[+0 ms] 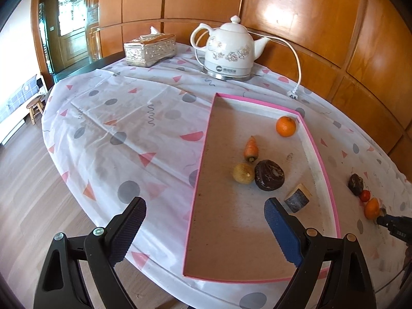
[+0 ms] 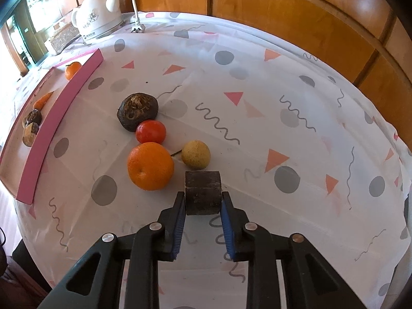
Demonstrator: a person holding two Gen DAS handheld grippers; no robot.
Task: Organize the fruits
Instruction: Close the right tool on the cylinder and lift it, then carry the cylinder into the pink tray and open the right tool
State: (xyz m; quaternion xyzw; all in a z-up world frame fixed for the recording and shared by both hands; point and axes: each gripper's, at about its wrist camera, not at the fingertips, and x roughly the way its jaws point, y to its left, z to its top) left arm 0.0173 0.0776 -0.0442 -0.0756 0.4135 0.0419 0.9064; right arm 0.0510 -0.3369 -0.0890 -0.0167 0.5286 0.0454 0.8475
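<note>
My right gripper (image 2: 203, 197) is shut on a dark brown cylindrical chunk (image 2: 203, 188) that rests on the tablecloth. Just beyond it lie a large orange (image 2: 150, 166), a pale yellow fruit (image 2: 195, 154), a red tomato (image 2: 151, 131) and a dark wrinkled fruit (image 2: 137, 110). To the left is the pink-rimmed tray (image 1: 200, 170), holding a small orange (image 1: 285, 126), a carrot (image 1: 250, 148), a yellowish fruit (image 1: 243, 173), a dark round fruit (image 1: 269, 175) and a dark chunk (image 1: 297, 197). My left gripper (image 1: 206, 203) hangs open above the tray's near left edge, with nothing between its fingers.
A white kettle (image 1: 226, 49) on its base, its cord and plug (image 1: 292, 94), and a tissue box (image 1: 150, 49) stand at the far side of the table. A wooden panel wall runs behind. The table's rounded edge drops to the wood floor on the left.
</note>
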